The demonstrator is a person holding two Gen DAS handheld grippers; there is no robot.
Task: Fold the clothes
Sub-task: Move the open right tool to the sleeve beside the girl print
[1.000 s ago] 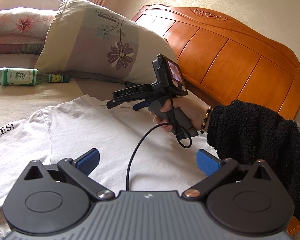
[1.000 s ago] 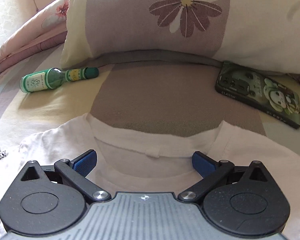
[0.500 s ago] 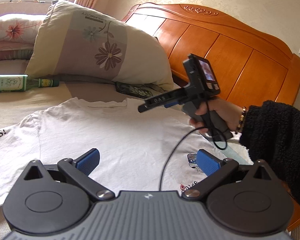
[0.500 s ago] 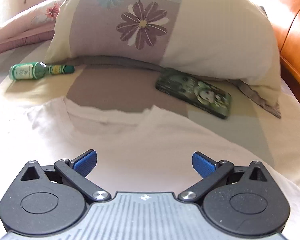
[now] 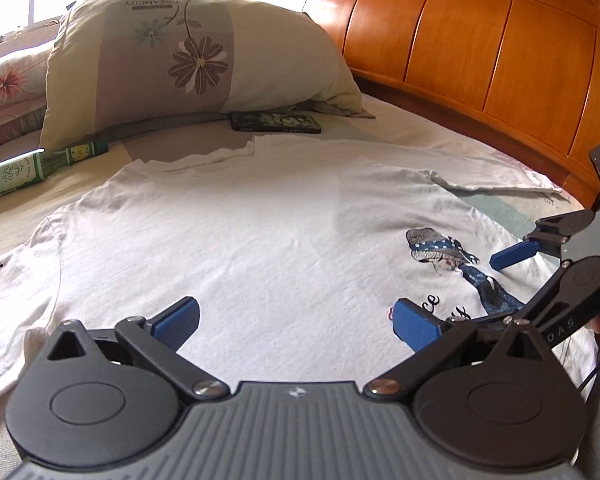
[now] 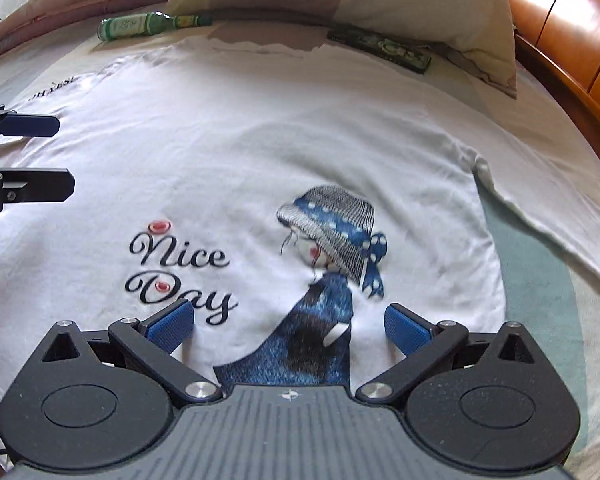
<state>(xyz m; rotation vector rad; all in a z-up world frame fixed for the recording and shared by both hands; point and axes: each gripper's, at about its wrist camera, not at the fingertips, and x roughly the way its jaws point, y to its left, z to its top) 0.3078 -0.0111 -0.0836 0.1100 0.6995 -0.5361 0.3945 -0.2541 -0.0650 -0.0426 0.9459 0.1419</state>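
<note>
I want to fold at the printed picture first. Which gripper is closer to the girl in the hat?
Right gripper: open over the girl print. Left gripper: open over plain shirt beside it.

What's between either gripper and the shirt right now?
Nothing visible. The left gripper and right gripper are open over the flat white T-shirt; the bottle and phone lie beyond its collar.
</note>
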